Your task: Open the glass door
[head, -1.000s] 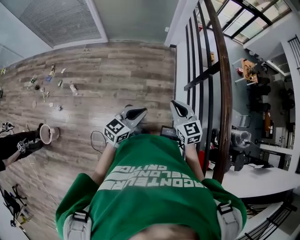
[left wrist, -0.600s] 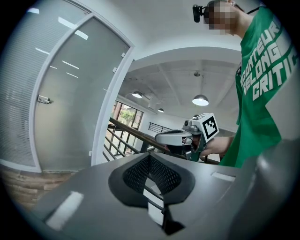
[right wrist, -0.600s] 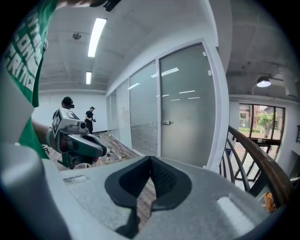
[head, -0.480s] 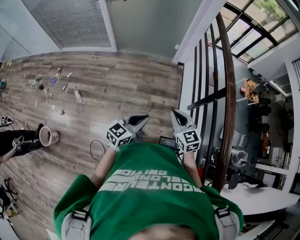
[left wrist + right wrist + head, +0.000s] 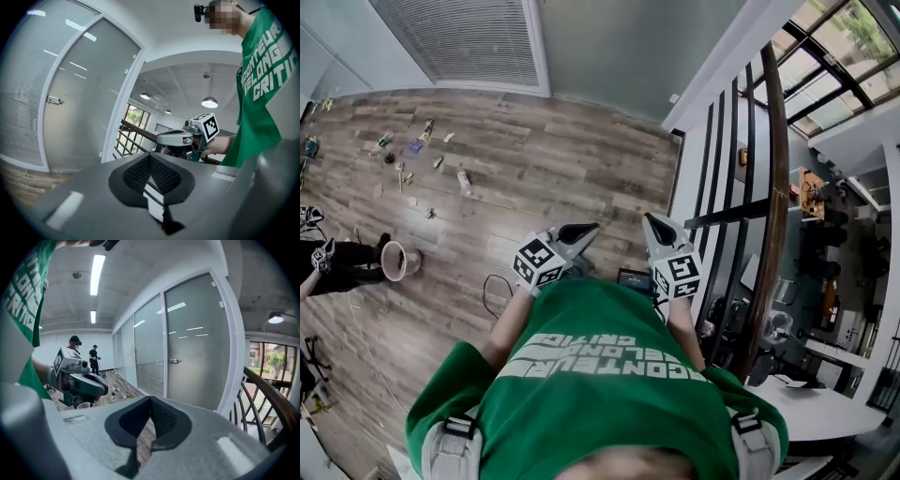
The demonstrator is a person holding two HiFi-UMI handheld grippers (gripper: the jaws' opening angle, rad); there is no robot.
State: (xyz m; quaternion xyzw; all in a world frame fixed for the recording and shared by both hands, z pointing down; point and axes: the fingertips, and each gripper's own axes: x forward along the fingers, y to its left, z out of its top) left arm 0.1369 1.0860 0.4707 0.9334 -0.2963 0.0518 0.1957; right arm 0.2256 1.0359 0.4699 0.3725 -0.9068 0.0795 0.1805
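With my left gripper point(image 5: 584, 230) and right gripper point(image 5: 652, 225) both clenched on nothing, I am standing well apart from the frosted glass door point(image 5: 197, 343), risking a slip off its lever handle point(image 5: 174, 361) if the jaws are arriving closed.

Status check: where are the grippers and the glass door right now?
Left gripper shut, empty; right gripper shut, empty. Glass door closed, handle untouched, both grippers short of it. Nothing seen blocking the way.

Bright, ceiling-lit; fisheye edges; foreground blurred.
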